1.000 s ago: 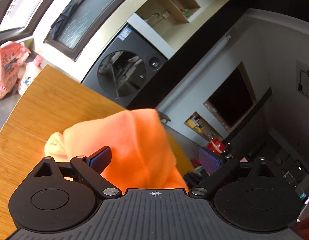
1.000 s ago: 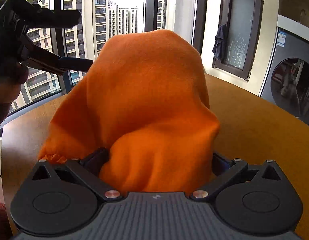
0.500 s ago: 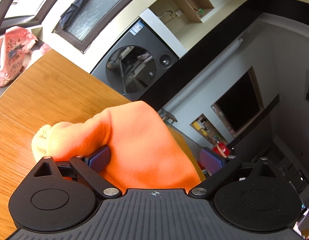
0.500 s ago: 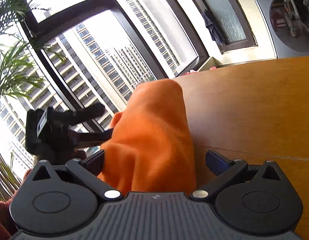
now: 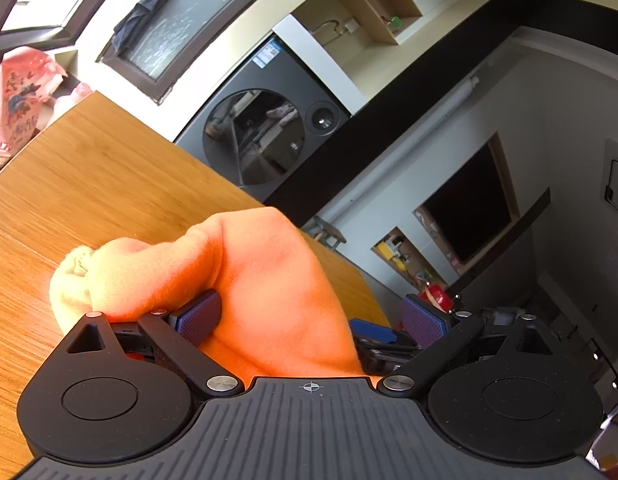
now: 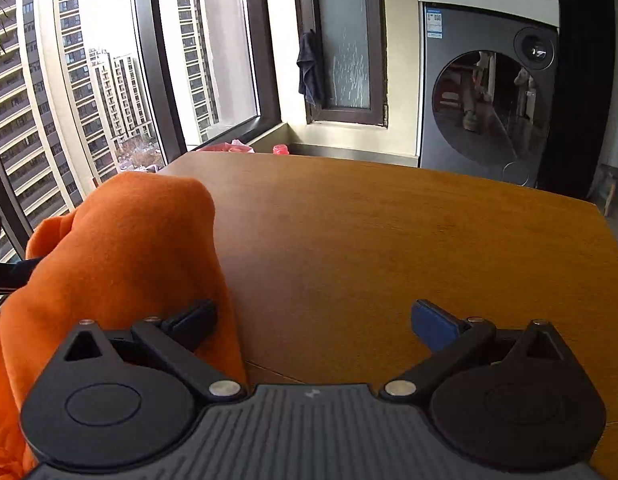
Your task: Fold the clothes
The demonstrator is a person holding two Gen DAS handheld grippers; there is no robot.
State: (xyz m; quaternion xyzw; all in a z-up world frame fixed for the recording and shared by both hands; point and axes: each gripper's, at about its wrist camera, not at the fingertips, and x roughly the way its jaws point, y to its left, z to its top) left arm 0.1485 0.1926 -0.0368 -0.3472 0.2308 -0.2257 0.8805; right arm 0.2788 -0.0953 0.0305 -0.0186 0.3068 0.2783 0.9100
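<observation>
Mid-fold, by the look of it: orange garment bunched at lower centre of the left view, draped over the left gripper, fingers spread wide. Same cloth at lower left of the right view, beside the right gripper, fingers likewise apart, nothing pinched. Next, probably: finding an edge, clamping, spreading flat on the counter.

Wooden table (seam running across the boards) under a bunched orange garment at its left edge.
</observation>
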